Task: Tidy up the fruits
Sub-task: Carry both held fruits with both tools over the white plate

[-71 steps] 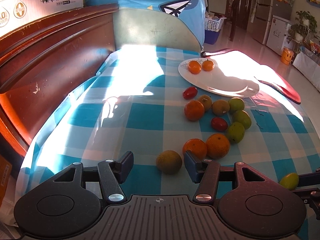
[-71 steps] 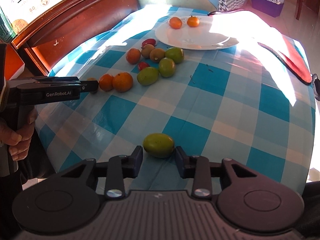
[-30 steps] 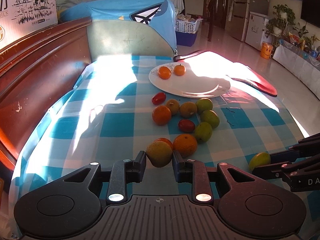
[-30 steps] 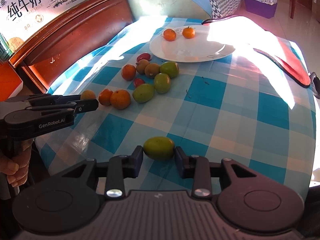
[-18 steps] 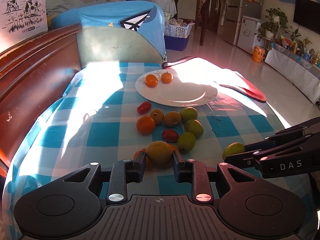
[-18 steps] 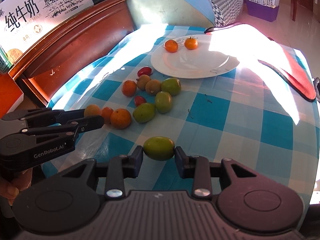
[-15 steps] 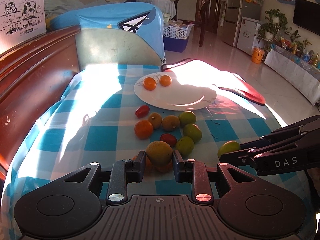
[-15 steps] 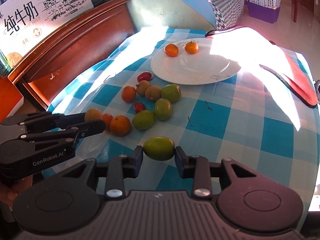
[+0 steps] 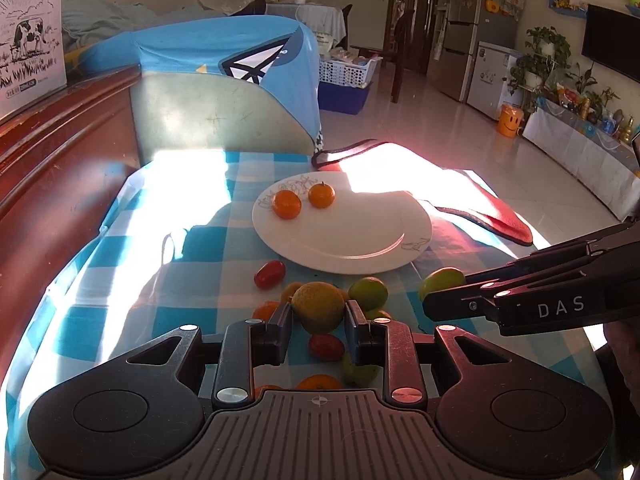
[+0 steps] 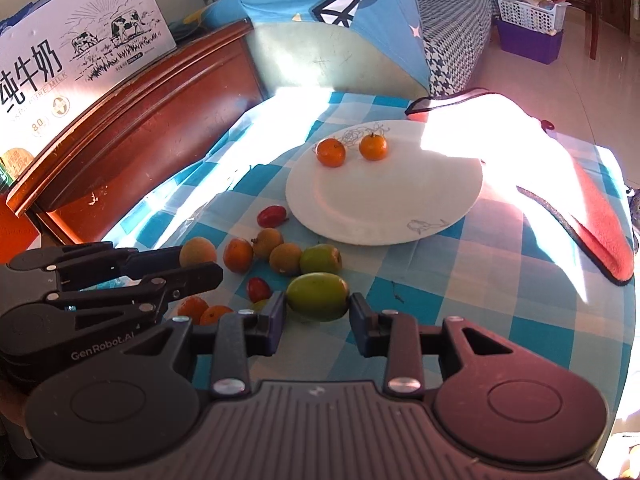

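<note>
Left wrist view: the left gripper has its black ribbed fingers clamped on a round, dull yellow-brown fruit with a matte, slightly pitted skin, held above the blue-and-white checked tablecloth. Ahead lies a smooth, glossy white plate bearing two small oranges. An oval red tomato and green fruits lie loose just before the plate. Compared with a second ago, the plate looks nearer and the loose fruits now sit under the fingers. At the right edge, the right gripper grips a smooth green fruit.

Right wrist view: the right gripper is closed on that oval green fruit, lifted off the cloth. The plate has drawn closer than a second before. The left gripper at the left holds its fruit beside the scattered oranges and brown longan-like fruits.
</note>
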{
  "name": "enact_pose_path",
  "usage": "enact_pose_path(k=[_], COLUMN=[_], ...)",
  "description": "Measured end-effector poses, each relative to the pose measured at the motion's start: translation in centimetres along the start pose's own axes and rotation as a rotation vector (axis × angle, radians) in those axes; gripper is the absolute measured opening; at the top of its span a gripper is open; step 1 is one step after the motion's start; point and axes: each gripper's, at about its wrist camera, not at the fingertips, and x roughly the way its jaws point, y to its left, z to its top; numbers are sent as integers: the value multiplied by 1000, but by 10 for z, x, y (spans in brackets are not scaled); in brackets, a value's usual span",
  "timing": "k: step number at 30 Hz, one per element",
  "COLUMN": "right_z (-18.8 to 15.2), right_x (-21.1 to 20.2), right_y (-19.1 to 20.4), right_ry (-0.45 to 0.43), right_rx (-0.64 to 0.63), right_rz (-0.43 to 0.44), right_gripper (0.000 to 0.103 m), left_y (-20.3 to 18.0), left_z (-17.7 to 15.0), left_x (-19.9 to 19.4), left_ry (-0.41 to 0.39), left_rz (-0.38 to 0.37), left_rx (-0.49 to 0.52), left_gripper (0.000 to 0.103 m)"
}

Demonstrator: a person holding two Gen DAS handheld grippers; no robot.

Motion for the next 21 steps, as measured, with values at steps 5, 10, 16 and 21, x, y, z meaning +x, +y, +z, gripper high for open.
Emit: enact_pose_path(k=[5, 10, 16, 21], right_z=[16, 30, 44, 51], right_x=[5, 14, 30, 43], right_y=[-10, -19, -25, -29], right_ry=[-15, -24, -12, 4], right_rx=[19, 43, 39, 43], right_rz=[-5, -10, -26, -32], right_gripper=[35, 35, 35, 35], left_y=[1, 4, 4, 9], left_z=[12, 23, 34, 40], left_x=[16, 32, 52, 70], left_ry=[9, 18, 35, 54], left_rz=[-15, -27, -27, -24], left_rx=[7, -3, 17, 7], left_gripper=[25, 25, 25, 25])
